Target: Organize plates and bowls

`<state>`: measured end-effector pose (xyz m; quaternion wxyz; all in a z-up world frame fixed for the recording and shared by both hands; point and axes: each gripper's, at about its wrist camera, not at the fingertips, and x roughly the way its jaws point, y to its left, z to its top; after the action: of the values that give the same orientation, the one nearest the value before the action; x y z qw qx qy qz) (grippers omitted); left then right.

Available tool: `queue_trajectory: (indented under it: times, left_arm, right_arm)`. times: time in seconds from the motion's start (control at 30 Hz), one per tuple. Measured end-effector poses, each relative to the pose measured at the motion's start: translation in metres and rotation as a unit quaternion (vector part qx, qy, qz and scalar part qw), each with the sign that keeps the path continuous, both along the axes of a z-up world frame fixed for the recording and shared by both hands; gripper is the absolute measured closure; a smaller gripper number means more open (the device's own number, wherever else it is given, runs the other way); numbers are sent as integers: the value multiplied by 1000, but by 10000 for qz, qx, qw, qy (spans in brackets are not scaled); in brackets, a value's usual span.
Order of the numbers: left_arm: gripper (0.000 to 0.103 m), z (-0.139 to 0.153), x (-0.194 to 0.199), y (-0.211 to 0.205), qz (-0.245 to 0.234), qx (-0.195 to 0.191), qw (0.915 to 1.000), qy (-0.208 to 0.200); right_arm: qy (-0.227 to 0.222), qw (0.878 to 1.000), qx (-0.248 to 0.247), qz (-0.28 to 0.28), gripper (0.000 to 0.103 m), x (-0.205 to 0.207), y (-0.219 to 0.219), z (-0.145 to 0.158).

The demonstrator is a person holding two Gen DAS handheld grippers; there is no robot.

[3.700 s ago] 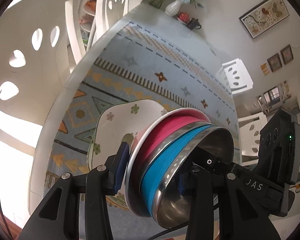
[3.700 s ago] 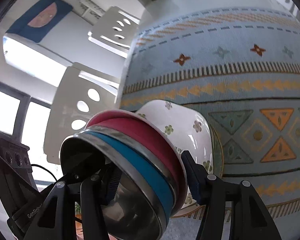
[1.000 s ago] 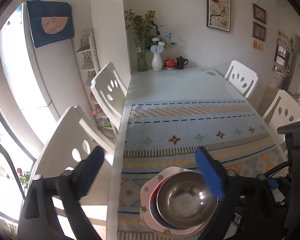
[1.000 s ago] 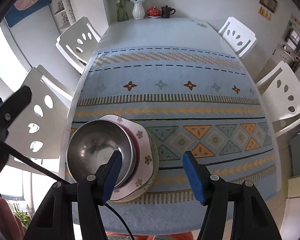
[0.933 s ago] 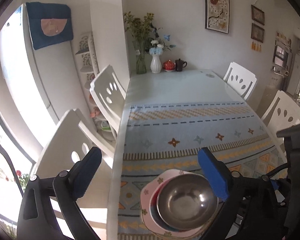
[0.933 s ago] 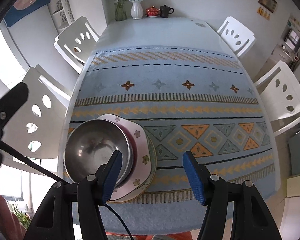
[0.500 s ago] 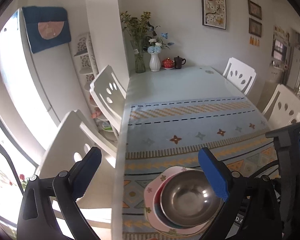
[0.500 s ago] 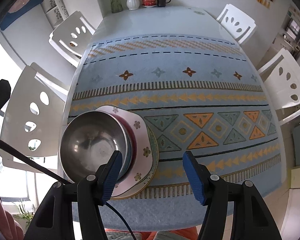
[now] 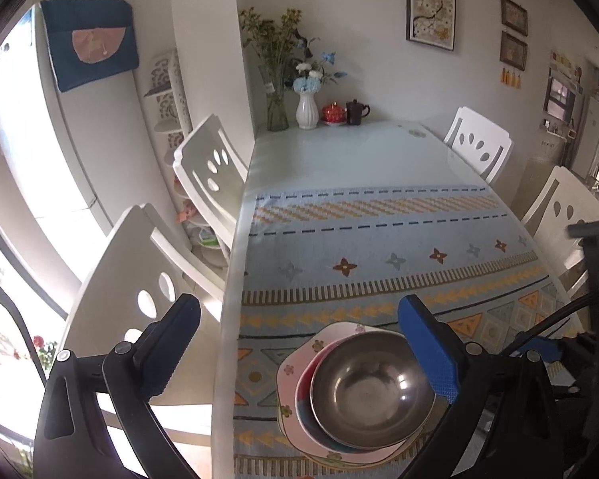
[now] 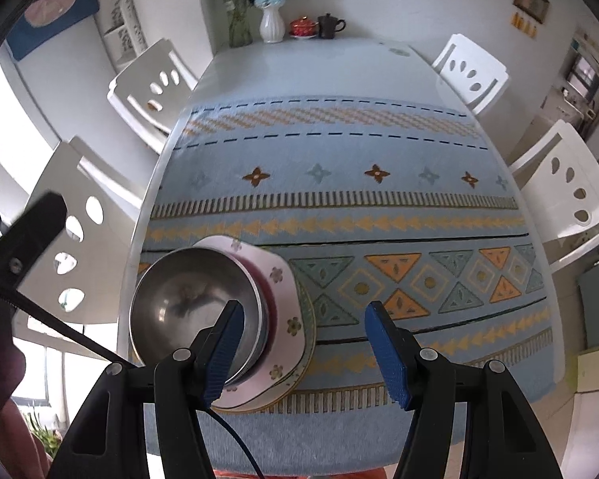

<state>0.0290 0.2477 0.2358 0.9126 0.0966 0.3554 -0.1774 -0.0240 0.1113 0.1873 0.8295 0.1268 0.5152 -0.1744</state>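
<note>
A steel bowl (image 9: 369,389) sits nested in a red bowl (image 9: 304,385) on a floral plate (image 9: 295,363), near the front left corner of the table. My left gripper (image 9: 299,339) hangs above and behind this stack, jaws wide open and empty. In the right wrist view the steel bowl (image 10: 187,295) and floral plate (image 10: 279,279) lie just left of my right gripper (image 10: 305,343), which is open and holds nothing. Its left fingertip overlaps the bowl's rim in the picture, though contact is unclear. One finger (image 10: 40,219) of the left gripper shows at the left edge.
A patterned blue cloth (image 10: 339,183) covers the near half of the white table (image 9: 339,151). A vase (image 9: 306,109), a red pot and a dark cup stand at the far end. White chairs (image 9: 211,167) line both sides. A hand (image 10: 4,399) shows at lower left.
Both grippers earlier clamped the nested bowls on edge above the plate. The stack now rests flat on the plate and both grippers are open and lifted away. Little has moved in the last second.
</note>
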Motion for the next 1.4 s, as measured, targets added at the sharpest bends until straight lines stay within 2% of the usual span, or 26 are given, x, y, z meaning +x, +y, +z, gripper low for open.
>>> queue_trajectory:
  times: [0.13, 0.3, 0.63, 1.07, 1.2, 1.4]
  left_arm:
    - [4, -5, 0, -4, 8, 55, 10000, 61]
    - [4, -8, 1, -6, 11, 38, 9999, 145]
    - [4, -8, 4, -5, 72, 89, 9999, 72]
    - [4, -9, 5, -9, 27, 58, 9999, 138]
    - [4, -10, 5, -8, 16, 11, 9997, 227]
    - [4, -11, 2, -7, 35, 30, 9997, 240]
  right_arm:
    - [-46, 10000, 32, -54, 42, -3, -5, 0]
    - [-8, 9995, -275, 122, 42, 0, 2, 0]
    - [15, 9999, -101, 104, 42, 3, -1, -3]
    - [24, 9998, -189, 81, 42, 1, -2, -1]
    - [21, 9990, -432, 100, 42, 0, 1, 2]
    - [33, 9993, -346, 110, 42, -2, -2, 1]
